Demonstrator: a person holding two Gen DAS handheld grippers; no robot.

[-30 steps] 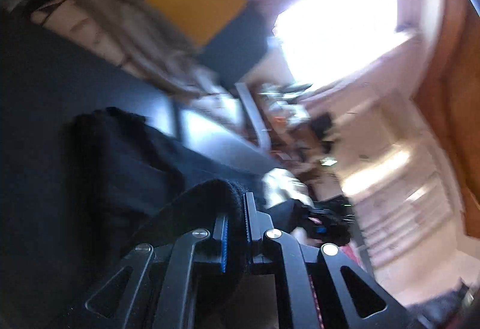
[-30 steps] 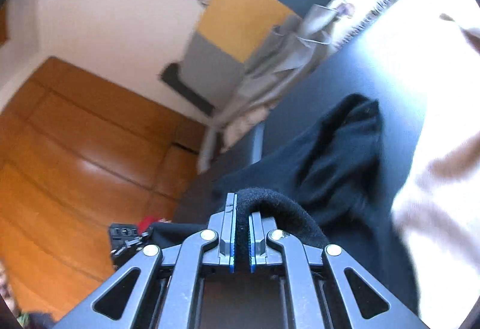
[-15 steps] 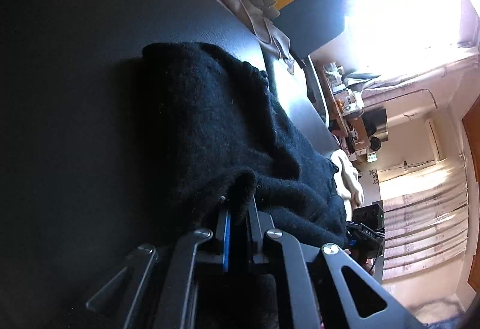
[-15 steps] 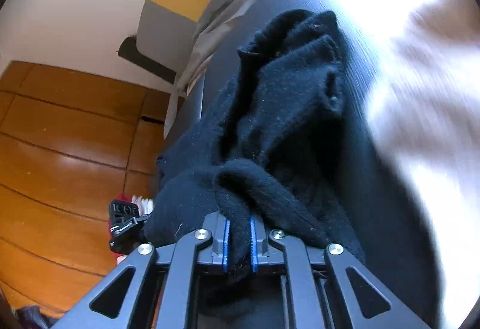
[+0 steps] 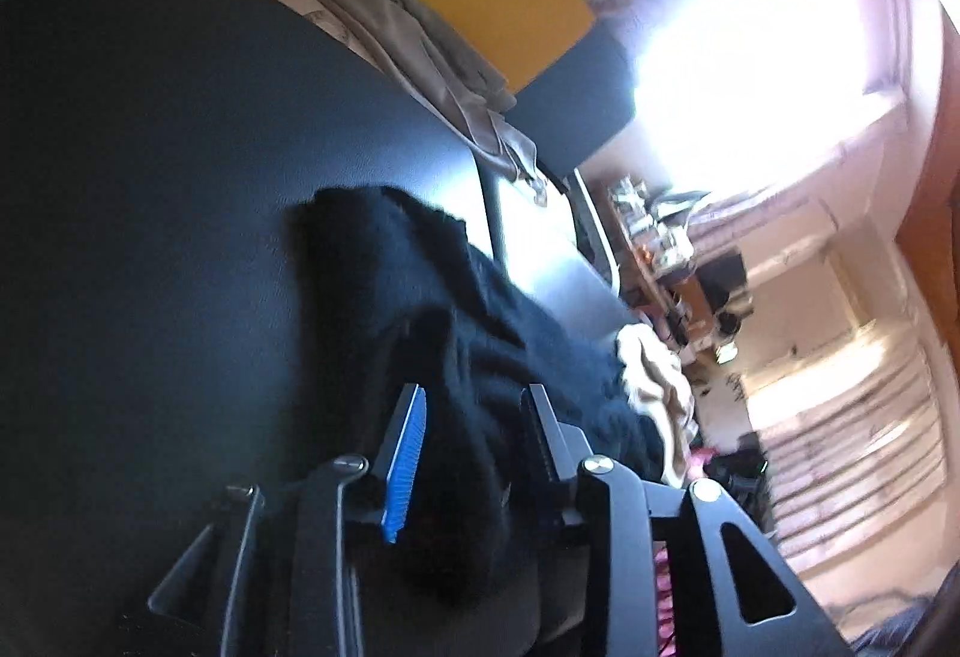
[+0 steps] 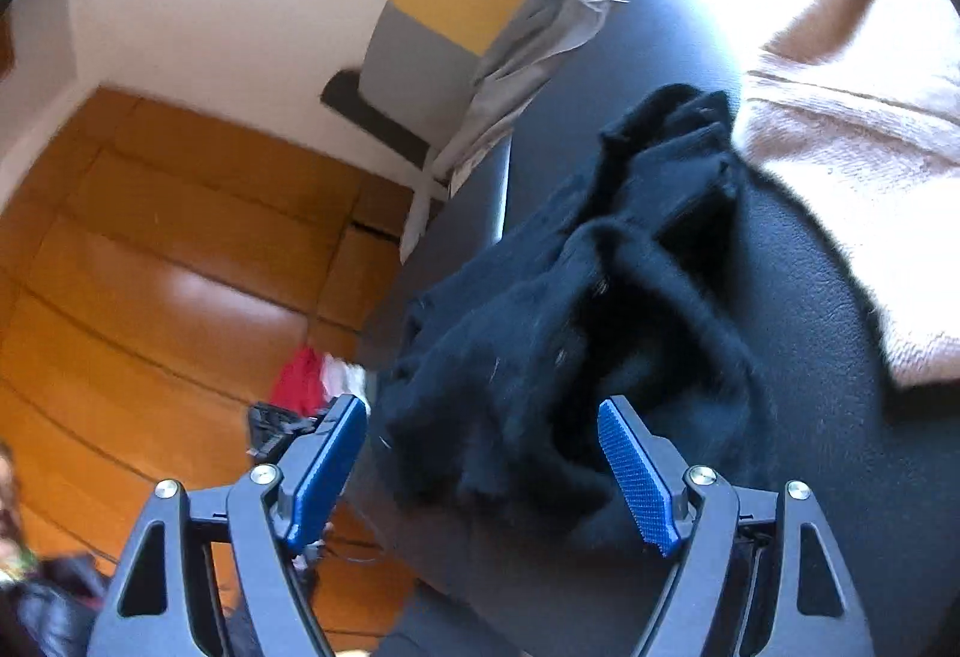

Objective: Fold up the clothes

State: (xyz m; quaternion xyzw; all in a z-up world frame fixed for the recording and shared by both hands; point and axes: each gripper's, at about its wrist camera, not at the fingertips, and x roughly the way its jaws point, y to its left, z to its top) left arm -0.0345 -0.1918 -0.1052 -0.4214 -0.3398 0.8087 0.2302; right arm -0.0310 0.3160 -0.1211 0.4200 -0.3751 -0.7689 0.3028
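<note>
Clothes here come down to one black woolly garment (image 6: pixel 606 297), which lies crumpled on the dark surface (image 5: pixel 150 177) near its edge, bunched into thick folds rather than spread flat. Largest of all is that surface, filling most of the left wrist view and running under the garment in both. Beside the black garment, on the right in the right wrist view, a pale pink knit (image 6: pixel 852 117) lies on the same surface, its edge just beside the black wool. At the far edge a grey cloth (image 5: pixel 420 57) hangs over the back of a grey and yellow chair (image 5: pixel 504 3). A small cream cloth (image 5: pixel 654 381) sits beyond the black garment in the left wrist view. The right tool (image 6: pixel 483 468) has its jaws opening and standing wide apart, a fold of black wool between the blue pads without being pressed. The left tool (image 5: pixel 474 417) also has its jaws opening, partly apart, with a lump of the black garment lying loose between them.
</note>
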